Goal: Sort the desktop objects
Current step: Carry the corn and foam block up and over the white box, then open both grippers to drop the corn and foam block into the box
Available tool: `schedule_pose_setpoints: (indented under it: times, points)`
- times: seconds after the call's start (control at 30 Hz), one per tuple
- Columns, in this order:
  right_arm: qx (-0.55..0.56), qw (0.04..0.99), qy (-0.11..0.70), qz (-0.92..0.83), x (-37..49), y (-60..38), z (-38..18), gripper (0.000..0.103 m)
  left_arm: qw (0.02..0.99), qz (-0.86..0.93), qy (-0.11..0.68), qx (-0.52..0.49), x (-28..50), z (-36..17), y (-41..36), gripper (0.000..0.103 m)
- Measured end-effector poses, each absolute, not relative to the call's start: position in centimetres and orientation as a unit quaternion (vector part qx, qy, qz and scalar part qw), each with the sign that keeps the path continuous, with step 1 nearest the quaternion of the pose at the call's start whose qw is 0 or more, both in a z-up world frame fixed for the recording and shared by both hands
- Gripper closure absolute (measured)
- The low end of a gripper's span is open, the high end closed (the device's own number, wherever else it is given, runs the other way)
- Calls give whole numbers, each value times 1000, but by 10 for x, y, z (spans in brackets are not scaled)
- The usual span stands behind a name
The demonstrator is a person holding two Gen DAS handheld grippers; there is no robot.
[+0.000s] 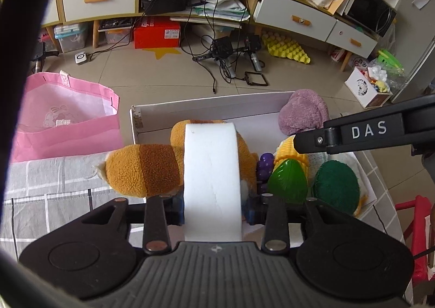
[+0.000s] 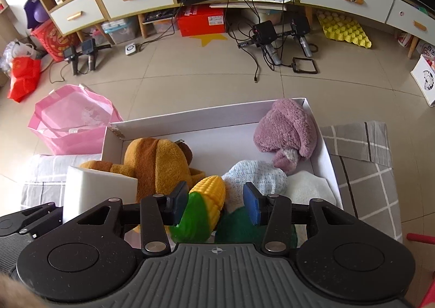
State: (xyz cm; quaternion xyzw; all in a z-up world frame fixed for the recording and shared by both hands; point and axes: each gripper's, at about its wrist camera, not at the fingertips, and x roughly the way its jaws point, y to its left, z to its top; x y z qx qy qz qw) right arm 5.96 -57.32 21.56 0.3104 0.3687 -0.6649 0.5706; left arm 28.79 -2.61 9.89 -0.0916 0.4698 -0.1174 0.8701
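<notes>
A white foam block (image 1: 212, 180) stands upright between the fingers of my left gripper (image 1: 213, 207), which is shut on it above the white cardboard box (image 1: 206, 106). The right wrist view shows the same block (image 2: 100, 191) at the box's left end. My right gripper (image 2: 216, 204) hangs over the box with its jaws apart and nothing gripped. Below it lies a toy corn cob (image 2: 209, 193) with a green husk. In the box are an orange plush (image 2: 157, 164), a purple plush (image 2: 288, 131), a pale knitted cloth (image 2: 255, 174) and a dark green round piece (image 1: 337, 185).
The box sits on a grey checked cloth (image 2: 361, 161). A pink bag (image 2: 73, 117) stands on the floor by the box's far left corner. A small purple grape toy (image 1: 265, 165) lies beside the corn. Cables and black devices (image 2: 272, 33) lie on the tiled floor before a low cabinet.
</notes>
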Motion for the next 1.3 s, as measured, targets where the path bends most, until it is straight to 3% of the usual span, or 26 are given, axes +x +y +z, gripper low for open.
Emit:
schedule_pose_setpoints:
  times: [0.03, 0.07, 0.1, 0.3, 0.43, 0.5, 0.7, 0.77, 1.3]
  points:
    - [311, 573, 367, -663, 60, -574, 215, 51, 869, -119, 469, -101, 287, 98, -21, 0]
    - [310, 576, 367, -662, 61, -574, 214, 50, 870, -123, 464, -113, 285, 97, -19, 5]
    - [307, 579, 367, -661, 62, -574, 214, 49, 869, -125, 463, -121, 284, 97, -17, 1]
    - [297, 595, 353, -658, 63, -556, 225, 43, 875, -129, 447, -134, 265, 119, -11, 1]
    - [287, 614, 336, -654, 64, -526, 241, 32, 886, -137, 422, -133, 238, 146, -2, 1]
    - [274, 623, 332, -653, 66, -506, 249, 32, 892, -140, 410, -130, 221, 158, 2, 1]
    - [240, 634, 330, -657, 78, -428, 258, 16, 901, -140, 397, -101, 150, 173, 7, 1]
    - [222, 632, 335, -663, 82, -400, 254, 0, 905, -136, 393, -87, 127, 175, 7, 1]
    - [181, 627, 355, -669, 87, -259, 176, 1, 904, -115, 408, -64, 29, 121, 2, 1]
